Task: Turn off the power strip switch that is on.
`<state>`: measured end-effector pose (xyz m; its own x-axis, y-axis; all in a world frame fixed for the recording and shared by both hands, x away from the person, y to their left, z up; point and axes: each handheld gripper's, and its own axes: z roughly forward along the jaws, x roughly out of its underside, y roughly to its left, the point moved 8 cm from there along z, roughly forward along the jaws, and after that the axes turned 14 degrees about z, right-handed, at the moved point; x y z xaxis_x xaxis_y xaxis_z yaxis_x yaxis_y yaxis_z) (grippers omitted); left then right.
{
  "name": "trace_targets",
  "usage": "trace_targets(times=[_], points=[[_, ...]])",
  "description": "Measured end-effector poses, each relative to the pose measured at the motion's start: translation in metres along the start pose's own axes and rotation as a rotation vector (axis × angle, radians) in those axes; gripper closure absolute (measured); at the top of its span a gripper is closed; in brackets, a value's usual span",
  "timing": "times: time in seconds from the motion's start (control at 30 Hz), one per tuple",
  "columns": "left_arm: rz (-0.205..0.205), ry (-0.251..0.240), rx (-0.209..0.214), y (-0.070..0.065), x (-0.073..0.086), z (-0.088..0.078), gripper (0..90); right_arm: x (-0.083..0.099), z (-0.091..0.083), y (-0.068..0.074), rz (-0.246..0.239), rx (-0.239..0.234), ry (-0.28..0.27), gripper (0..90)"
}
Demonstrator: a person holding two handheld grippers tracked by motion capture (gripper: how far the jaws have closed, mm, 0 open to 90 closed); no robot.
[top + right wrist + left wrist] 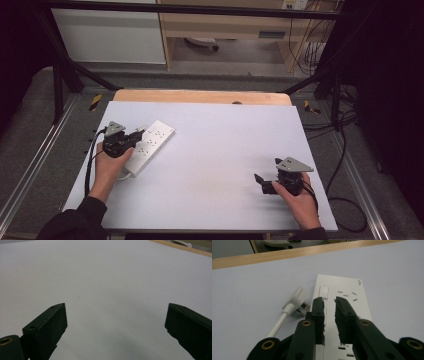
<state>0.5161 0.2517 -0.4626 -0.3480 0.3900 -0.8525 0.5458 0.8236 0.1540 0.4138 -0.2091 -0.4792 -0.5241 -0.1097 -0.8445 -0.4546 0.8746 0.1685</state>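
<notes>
Power strip (149, 145) lay at 9 o'clock of table (220, 150), white plug (297, 300) loose beside it. Left gripper (330, 300) hovered over strip, jaws narrowly apart, empty. Right gripper (261, 181) at 4 o'clock, wide open, idle. Risk: narrow jaws could nudge strip sideways and miss plug

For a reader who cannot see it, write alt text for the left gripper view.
The left hand-held gripper hovers over a white power strip, its black jaws slightly apart with nothing between them. A white plug lies left of the strip on a pale table.
</notes>
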Motion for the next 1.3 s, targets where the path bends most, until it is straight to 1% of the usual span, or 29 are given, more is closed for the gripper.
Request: trace_targets(times=[0.03, 0.23, 0.27, 0.33, 0.37, 0.4, 0.47, 0.5, 0.53, 0.57, 0.67, 0.73, 0.8, 0.87, 0.9, 0.93, 0.97, 1.0, 1.07, 1.2, 1.3], points=[[-0.005, -0.005, -0.002, 0.0, -0.001, 0.0, 75.5, 0.0, 0.0, 0.0, 0.0, 0.0, 0.0, 4.7], [-0.002, -0.019, -0.002, -0.002, -0.004, 0.0, 65.5, 0.0, 0.0, 0.0, 0.001, -0.002, 0.001, 4.7], [-0.003, -0.022, -0.002, -0.003, -0.005, 0.0, 65.5, 0.0, 0.0, 0.0, 0.001, -0.002, 0.001, 4.7], [-0.004, -0.032, -0.001, -0.004, -0.006, 0.0, 62.7, 0.0, 0.0, 0.0, 0.0, -0.001, 0.0, 4.7], [-0.004, -0.036, -0.001, -0.004, -0.007, 0.0, 58.6, 0.0, 0.0, 0.0, 0.002, -0.001, 0.001, 4.7], [-0.006, -0.04, -0.005, -0.004, -0.008, 0.0, 58.6, 0.0, 0.0, 0.0, 0.002, -0.001, 0.001, 4.7], [-0.017, -0.046, -0.007, -0.004, -0.009, 0.0, 52.0, 0.0, 0.0, 0.0, 0.002, -0.001, 0.002, 4.7], [-0.017, -0.048, -0.007, -0.004, -0.01, -0.001, 50.3, 0.0, 0.0, 0.0, 0.002, -0.001, 0.003, 4.7], [-0.017, -0.052, -0.011, -0.005, -0.011, -0.001, 44.9, 0.0, 0.0, 0.0, 0.0, -0.001, 0.003, 4.7], [-0.017, -0.054, -0.014, -0.005, -0.012, -0.001, 44.9, 0.0, 0.0, 0.0, 0.0, -0.001, 0.003, 4.7], [-0.017, -0.076, -0.004, -0.007, -0.015, -0.001, 41.2, 0.0, 0.0, 0.0, 0.001, -0.001, 0.003, 4.7], [-0.016, -0.1, 0.014, -0.01, -0.019, -0.001, 37.5, 0.0, 0.0, 0.0, 0.0, -0.002, 0.0, 4.7], [-0.012, -0.118, 0.018, -0.012, -0.022, -0.002, 33.7, 0.0, 0.0, 0.0, -0.001, -0.001, 0.0, 4.7], [-0.01, -0.129, 0.025, -0.015, -0.024, -0.002, 29.4, 0.0, 0.0, 0.0, 0.0, -0.002, 0.0, 4.7], [-0.006, -0.128, 0.023, -0.015, -0.025, -0.002, 24.0, 0.0, 0.0, 0.0, 0.0, -0.001, 0.001, 4.7], [-0.004, -0.123, 0.018, -0.016, -0.025, -0.001, 24.0, 0.0, 0.0, 0.0, 0.0, -0.001, 0.001, 4.7], [-0.006, -0.12, 0.019, -0.017, -0.026, 0.0, 18.1, 0.0, 0.0, 0.0, 0.001, -0.001, 0.002, 4.7], [-0.011, -0.123, 0.024, -0.018, -0.026, 0.0, 18.1, 0.0, 0.0, 0.0, 0.001, -0.001, 0.002, 4.7], [-0.01, -0.127, 0.031, -0.02, -0.028, 0.001, 13.4, 0.0, 0.0, 0.0, 0.001, -0.001, 0.001, 4.7], [-0.009, -0.14, 0.044, -0.022, -0.03, 0.001, 7.7, 0.0, 0.0, 0.0, 0.002, -0.002, 0.001, 4.7], [-0.004, -0.156, 0.037, -0.023, -0.032, 0.0, 7.7, 0.0, 0.0, 0.0, 0.001, -0.001, 0.001, 4.6]])
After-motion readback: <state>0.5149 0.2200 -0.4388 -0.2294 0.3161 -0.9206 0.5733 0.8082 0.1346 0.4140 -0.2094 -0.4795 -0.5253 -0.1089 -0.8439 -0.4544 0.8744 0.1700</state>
